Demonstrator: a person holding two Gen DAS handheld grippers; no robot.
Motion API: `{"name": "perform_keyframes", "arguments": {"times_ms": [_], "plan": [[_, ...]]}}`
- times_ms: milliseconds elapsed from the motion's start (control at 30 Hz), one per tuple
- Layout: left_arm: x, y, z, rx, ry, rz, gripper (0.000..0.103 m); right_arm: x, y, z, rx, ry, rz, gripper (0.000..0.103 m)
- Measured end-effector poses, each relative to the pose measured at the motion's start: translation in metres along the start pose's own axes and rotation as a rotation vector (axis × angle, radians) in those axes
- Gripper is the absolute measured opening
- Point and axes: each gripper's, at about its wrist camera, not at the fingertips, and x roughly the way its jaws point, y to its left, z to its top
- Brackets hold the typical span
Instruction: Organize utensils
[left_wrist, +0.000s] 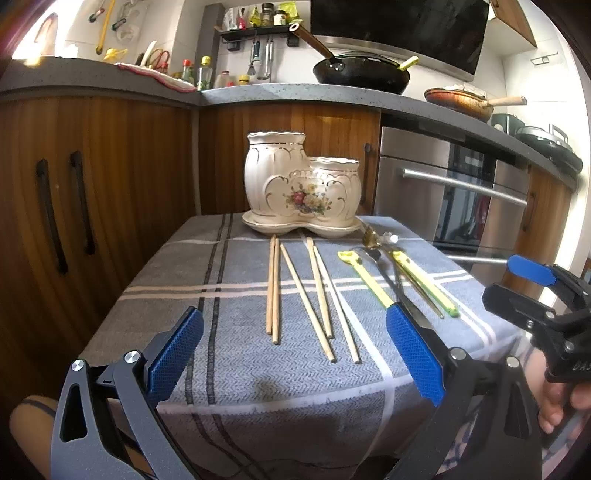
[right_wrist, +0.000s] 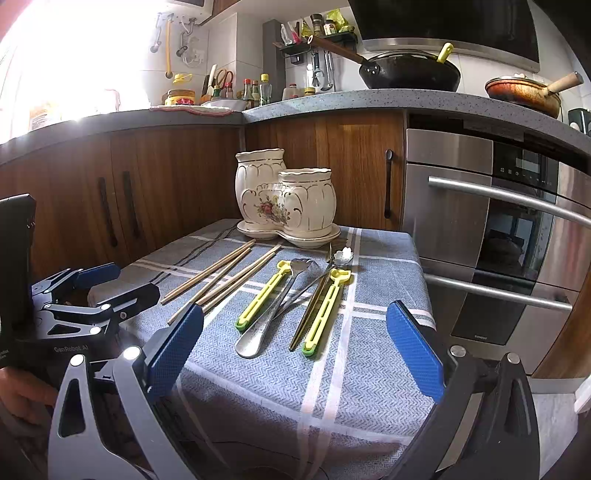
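A cream ceramic double-jar utensil holder (left_wrist: 301, 186) (right_wrist: 284, 197) with a flower print stands on its saucer at the far side of the table. Several wooden chopsticks (left_wrist: 310, 291) (right_wrist: 221, 280) lie on the cloth in front of it. To their right lie two yellow-green tools (left_wrist: 365, 278) (right_wrist: 258, 297), a metal spoon (right_wrist: 266, 325), and other metal cutlery (left_wrist: 373, 236) (right_wrist: 343, 254). My left gripper (left_wrist: 295, 350) is open and empty at the table's near edge, below the chopsticks. My right gripper (right_wrist: 295, 350) is open and empty, near the yellow tools.
A grey-blue checked cloth (left_wrist: 229, 306) (right_wrist: 369, 354) covers the small table. Wooden cabinets (left_wrist: 92, 192) stand behind and to the left, a steel oven (right_wrist: 491, 236) to the right. The counter above holds a black wok (left_wrist: 362, 72), a pan and bottles.
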Motion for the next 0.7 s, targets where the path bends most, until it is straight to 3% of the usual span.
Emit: {"name": "perform_keyframes", "arguments": {"times_ms": [700], "plan": [[0.0019, 0.0016, 0.0004, 0.003, 0.008, 0.010, 0.098, -0.0015, -0.0015, 0.0001, 0.008, -0.010, -0.001, 0.098]]}}
